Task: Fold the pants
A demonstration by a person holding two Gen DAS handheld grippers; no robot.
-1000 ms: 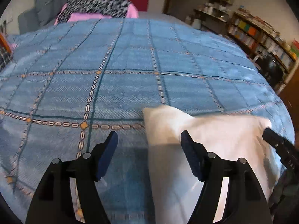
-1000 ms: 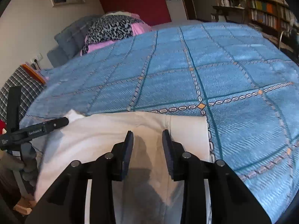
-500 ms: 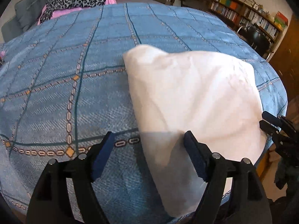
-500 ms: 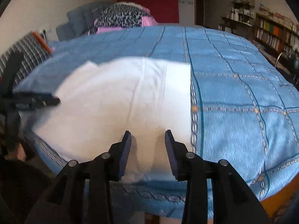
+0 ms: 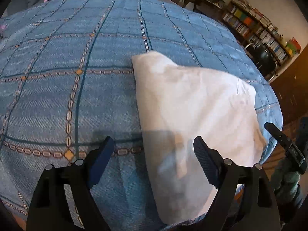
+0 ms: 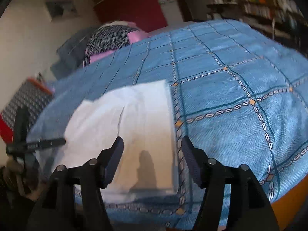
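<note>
Pants (image 5: 194, 104), one folded white pair on one blue bedspread (image 5: 67, 88), two claws, left (image 5: 152, 154) and right (image 6: 151, 152), both released.

Soft indoor light, heavy fisheye bend, motion blur on the right wrist view.

Lit evenly across the blue bedspread (image 5: 77, 88); cast dull gripper shadows over the near end of the white pants (image 5: 192, 104). Curved the bed edges strongly and blackened the corners. Smeared the bookshelves (image 6: 269, 5) and pillows (image 6: 109, 38) in the right view; stayed sharper in the left, apart from slightly blown-out white cloth.
</note>
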